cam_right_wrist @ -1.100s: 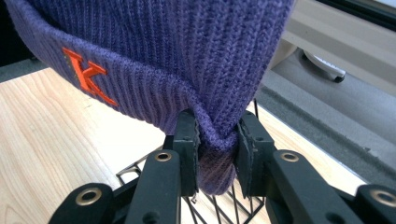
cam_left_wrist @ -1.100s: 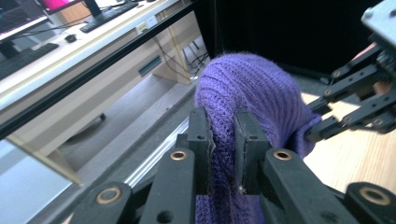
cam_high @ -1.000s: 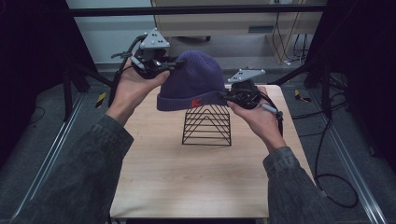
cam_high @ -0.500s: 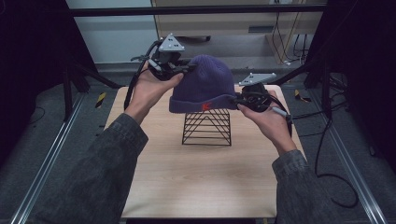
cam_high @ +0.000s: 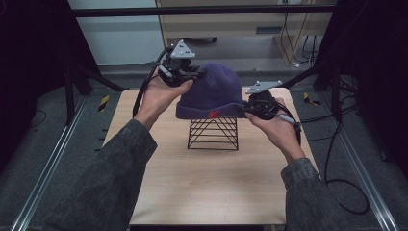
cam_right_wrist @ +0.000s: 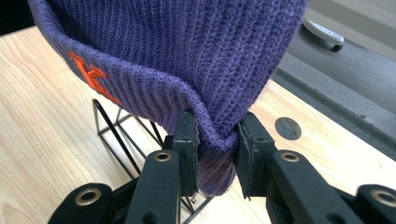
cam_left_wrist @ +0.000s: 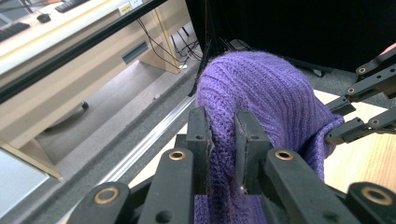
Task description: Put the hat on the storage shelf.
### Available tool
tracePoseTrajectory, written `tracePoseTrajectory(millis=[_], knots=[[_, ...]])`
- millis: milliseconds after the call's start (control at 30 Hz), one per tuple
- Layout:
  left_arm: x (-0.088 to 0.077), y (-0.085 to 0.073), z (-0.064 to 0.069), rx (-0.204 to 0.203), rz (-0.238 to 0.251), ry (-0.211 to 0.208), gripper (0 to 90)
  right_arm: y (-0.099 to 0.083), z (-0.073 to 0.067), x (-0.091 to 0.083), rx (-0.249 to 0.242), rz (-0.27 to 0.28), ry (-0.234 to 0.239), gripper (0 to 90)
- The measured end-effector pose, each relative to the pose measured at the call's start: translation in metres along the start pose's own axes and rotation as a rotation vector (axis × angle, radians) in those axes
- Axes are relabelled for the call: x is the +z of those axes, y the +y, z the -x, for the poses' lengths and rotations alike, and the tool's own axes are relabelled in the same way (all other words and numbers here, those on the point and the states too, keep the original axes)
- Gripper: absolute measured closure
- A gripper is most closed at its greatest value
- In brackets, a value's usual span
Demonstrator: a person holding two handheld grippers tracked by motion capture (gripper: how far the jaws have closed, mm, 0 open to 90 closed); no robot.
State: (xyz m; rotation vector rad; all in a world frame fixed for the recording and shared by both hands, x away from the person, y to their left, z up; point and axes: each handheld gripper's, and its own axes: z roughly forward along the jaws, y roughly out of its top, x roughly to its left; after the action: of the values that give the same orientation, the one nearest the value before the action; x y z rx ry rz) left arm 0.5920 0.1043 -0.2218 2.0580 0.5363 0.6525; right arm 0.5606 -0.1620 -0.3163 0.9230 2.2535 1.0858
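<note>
Purple knit beanie (cam_high: 210,91), pinched at opposite cuff edges by left gripper (cam_high: 188,77) and right gripper (cam_high: 246,109), has dropped and shifted right since a second ago, now directly over wire stand (cam_high: 213,134), nearly seated.

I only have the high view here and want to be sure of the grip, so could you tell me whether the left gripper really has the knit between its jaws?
Observer: Yes, the left gripper pinches a fold of the purple beanie between its pads.
Operator: Thank you. And the right one?
Observer: The right gripper clamps the folded cuff, bunching the knit.
Operator: Is the cuff seated on the stand yet?
Observer: Not on that side; the cuff edge hangs above the black wire stand, with a gap visible.
</note>
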Motion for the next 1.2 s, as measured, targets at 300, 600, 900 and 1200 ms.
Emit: tracePoseTrajectory(millis=[300,600,900,1200], knots=[[0.009,-0.012,0.002,-0.012,-0.019,-0.008,77.5,-0.012,-0.001,0.008,0.005,-0.031,0.001,70.9],[0.017,-0.021,0.007,-0.02,-0.022,-0.018,77.5,-0.025,-0.003,0.015,0.008,-0.048,0.015,70.4],[0.018,-0.024,0.009,-0.01,-0.034,-0.022,77.5,-0.027,-0.005,0.017,-0.015,-0.071,0.014,70.0],[0.02,-0.028,0.014,0.001,-0.033,-0.03,77.5,-0.036,-0.006,0.02,0.009,-0.063,0.024,69.8]])
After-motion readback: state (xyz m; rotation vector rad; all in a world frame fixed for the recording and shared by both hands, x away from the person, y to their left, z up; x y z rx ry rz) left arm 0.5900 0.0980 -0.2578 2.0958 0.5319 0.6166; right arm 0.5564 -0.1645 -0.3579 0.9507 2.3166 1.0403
